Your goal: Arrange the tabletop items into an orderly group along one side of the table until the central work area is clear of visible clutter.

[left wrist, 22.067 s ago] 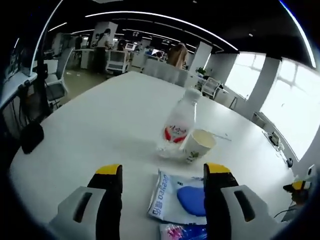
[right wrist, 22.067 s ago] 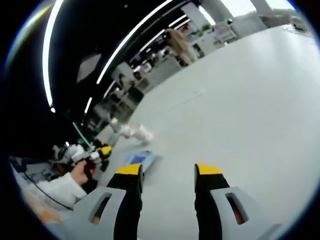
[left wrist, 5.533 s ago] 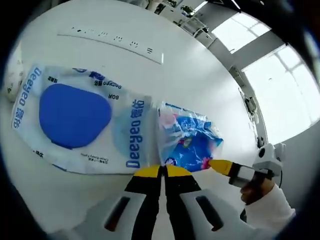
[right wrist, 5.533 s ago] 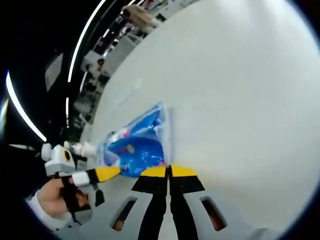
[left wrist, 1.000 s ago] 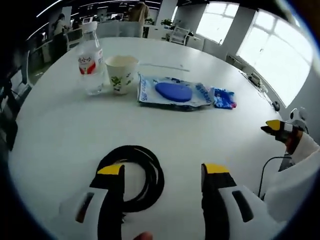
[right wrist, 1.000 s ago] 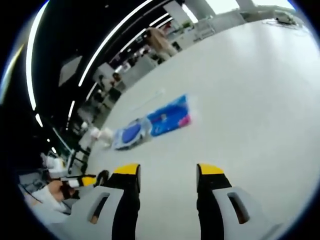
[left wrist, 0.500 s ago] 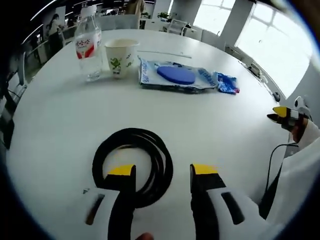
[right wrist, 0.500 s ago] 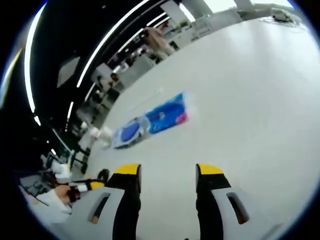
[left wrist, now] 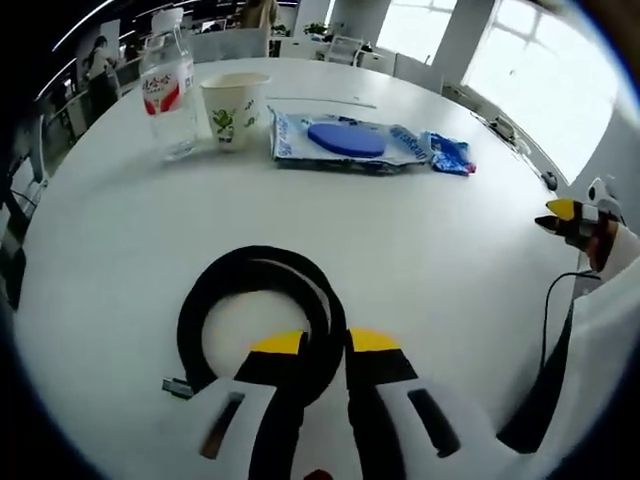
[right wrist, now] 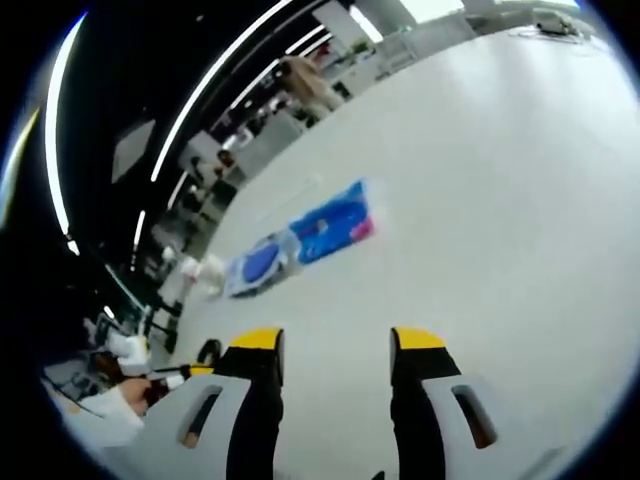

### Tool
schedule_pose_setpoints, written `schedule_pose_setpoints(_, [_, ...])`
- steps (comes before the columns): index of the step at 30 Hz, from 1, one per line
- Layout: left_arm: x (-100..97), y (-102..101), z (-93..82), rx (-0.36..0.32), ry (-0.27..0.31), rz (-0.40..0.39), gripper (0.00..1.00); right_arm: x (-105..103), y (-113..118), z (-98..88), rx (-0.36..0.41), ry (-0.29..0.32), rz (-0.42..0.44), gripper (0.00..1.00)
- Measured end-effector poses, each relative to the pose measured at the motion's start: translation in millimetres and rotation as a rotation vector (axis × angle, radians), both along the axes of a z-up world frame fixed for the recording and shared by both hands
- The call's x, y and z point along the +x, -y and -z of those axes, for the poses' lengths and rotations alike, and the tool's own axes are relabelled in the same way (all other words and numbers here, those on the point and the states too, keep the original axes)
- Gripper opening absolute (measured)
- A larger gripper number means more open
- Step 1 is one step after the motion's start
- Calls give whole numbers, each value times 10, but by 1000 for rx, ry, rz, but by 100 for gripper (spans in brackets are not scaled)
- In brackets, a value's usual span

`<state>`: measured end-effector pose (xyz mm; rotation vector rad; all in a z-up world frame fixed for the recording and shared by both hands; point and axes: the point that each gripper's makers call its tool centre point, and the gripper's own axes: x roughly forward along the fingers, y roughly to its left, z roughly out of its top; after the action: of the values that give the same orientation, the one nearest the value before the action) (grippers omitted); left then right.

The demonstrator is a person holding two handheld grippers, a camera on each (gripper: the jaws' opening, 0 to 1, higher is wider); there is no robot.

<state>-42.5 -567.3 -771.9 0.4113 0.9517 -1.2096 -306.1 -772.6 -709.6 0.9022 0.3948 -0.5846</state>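
While the left gripper point(left wrist: 325, 343) is pinching the coiled black cable point(left wrist: 262, 320) low in the frame, lifting it clear toward the upper-frame row would suit, the right gripper point(right wrist: 335, 340) idling with jaws wide.

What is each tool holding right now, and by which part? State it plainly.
The left tool is shut on the coiled black cable, pinching the near side of its loop. The right tool is open, holding nothing.
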Motion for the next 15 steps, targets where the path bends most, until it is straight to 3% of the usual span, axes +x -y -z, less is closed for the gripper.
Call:
schedule_pose_setpoints(5, [-13, 21, -77, 8, 82, 84, 3, -18, -16, -13, -1, 4, 6, 40])
schedule_pose_setpoints(10, [-21, 62, -186, -23, 80, 80, 1, -23, -42, -9, 8, 9, 11, 40])
schedule_pose_setpoints(15, [-12, 146, -410, -77, 141, 100, 0, 73, -131, -34, 21, 21, -21, 40])
